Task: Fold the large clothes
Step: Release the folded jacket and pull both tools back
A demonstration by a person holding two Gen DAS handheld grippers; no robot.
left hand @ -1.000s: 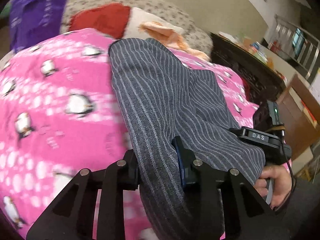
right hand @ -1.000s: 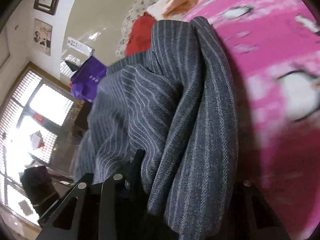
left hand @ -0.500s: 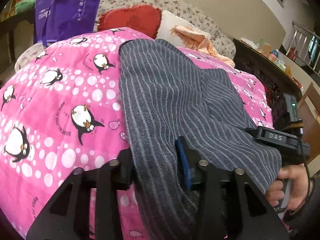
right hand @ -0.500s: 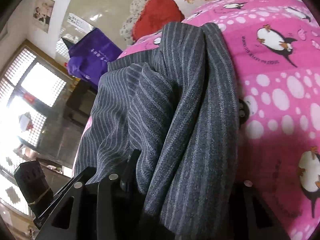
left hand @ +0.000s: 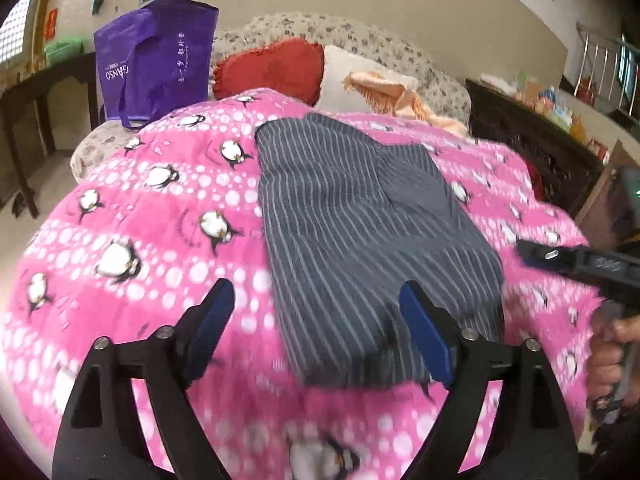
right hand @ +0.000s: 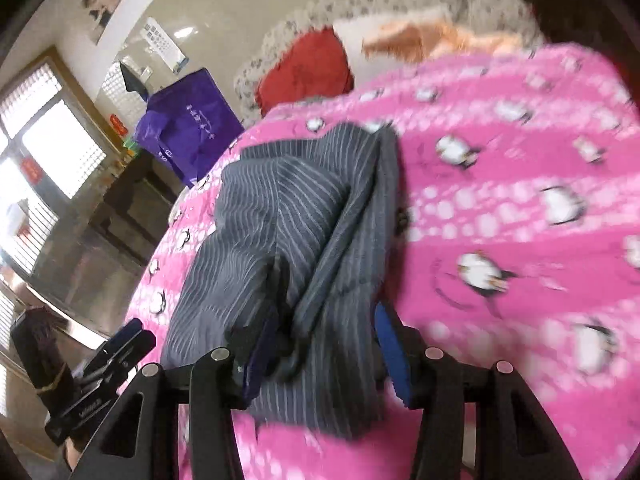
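Note:
A grey striped garment (left hand: 360,236) lies folded lengthwise on a pink penguin blanket (left hand: 140,248). My left gripper (left hand: 316,320) is open just above its near end, holding nothing. My right gripper (right hand: 324,344) is open with its jaws either side of the garment's (right hand: 288,232) near edge; the cloth lies loose between them. The right gripper also shows at the right edge of the left wrist view (left hand: 576,264). The left gripper shows at the lower left of the right wrist view (right hand: 116,356).
A purple bag (left hand: 160,60), a red cushion (left hand: 272,68) and an orange cloth (left hand: 400,96) lie at the bed's far end. A dark wooden cabinet (left hand: 532,140) stands to the right, a dark table (left hand: 36,92) to the left.
Both grippers have opened and let go of the garment, and both have drawn back from it. The garment now lies flat on the blanket.

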